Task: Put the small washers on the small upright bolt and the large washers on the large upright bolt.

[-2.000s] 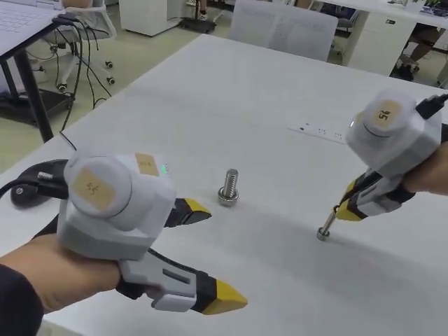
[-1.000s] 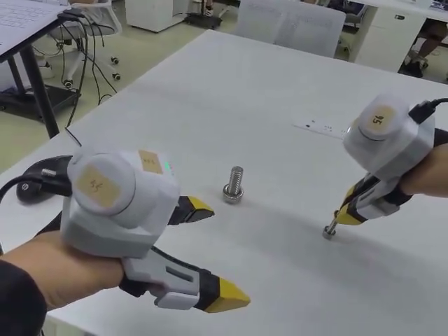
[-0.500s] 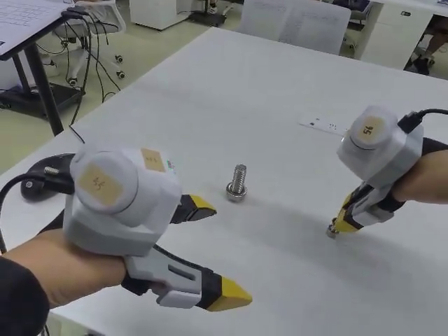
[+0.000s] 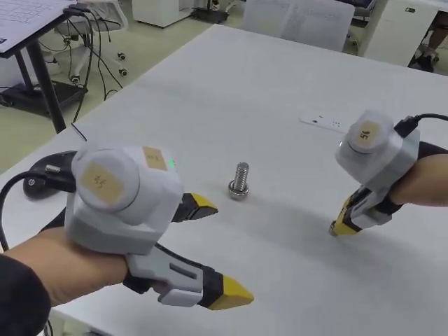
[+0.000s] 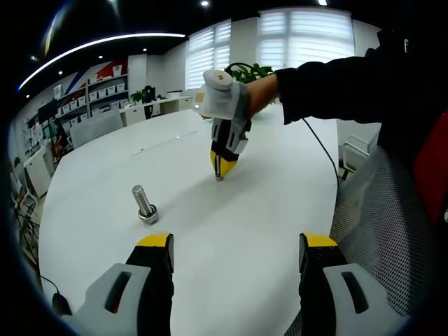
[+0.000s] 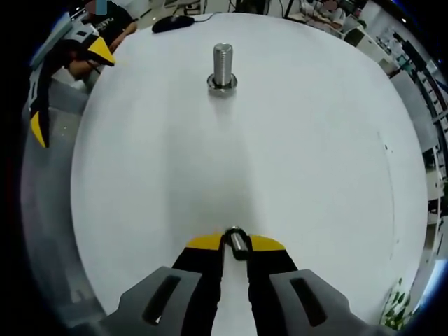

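**Right tongs pinch the small bolt; left tongs gape**

Nearest me, the left gripper (image 4: 220,250) hangs over the near left edge of the white table (image 4: 280,84). Its jaws are spread wide with nothing between them. Past it, about mid-surface, the large bolt (image 4: 239,180) stands upright with a wider ring at its foot; head or washer, I cannot tell. Toward the right edge, the right gripper (image 4: 341,225) points down with its yellow tips at the surface. Its own view shows me the jaws clamped on the small bolt (image 6: 236,239), where the head view gives me just the tips. A dark mouse-like thing (image 4: 31,183) lies at the left edge, and a white power strip (image 4: 323,124) lies farther back. Beyond the table are a desk (image 4: 28,21), hanging cables (image 4: 91,49) and a pale chair (image 4: 301,21).
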The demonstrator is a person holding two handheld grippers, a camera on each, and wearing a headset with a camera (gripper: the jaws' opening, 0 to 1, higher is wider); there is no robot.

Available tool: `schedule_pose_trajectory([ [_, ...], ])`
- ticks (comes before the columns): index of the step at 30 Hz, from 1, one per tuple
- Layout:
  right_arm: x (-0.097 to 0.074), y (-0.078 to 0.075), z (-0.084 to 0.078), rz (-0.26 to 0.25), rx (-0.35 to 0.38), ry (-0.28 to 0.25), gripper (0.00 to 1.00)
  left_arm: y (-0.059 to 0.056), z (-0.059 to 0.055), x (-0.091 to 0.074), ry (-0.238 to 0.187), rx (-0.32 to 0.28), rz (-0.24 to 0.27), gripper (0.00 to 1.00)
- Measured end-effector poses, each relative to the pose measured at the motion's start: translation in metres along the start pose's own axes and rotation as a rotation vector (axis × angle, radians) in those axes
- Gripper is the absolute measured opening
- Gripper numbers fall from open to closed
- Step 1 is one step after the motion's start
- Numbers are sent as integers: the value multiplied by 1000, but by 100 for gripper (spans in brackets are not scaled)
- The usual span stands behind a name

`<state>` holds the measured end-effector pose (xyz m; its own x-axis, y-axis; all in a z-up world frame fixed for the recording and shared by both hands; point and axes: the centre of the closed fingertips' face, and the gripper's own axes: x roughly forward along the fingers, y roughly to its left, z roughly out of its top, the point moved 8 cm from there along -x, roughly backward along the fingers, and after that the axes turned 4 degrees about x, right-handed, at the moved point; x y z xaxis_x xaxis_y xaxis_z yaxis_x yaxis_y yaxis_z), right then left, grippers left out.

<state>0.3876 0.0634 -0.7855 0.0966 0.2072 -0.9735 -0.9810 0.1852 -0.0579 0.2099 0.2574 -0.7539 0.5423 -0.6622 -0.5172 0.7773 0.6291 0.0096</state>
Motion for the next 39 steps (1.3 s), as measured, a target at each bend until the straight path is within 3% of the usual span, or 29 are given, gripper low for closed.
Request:
schedule_pose_trajectory([
  [18,-5,1,0,-13,2,-30,20,0,0,2,4,3,-2,72],
  [39,-25,19,-11,-47,87,-201,41,-1,2,2,-2,19,-8,73],
])
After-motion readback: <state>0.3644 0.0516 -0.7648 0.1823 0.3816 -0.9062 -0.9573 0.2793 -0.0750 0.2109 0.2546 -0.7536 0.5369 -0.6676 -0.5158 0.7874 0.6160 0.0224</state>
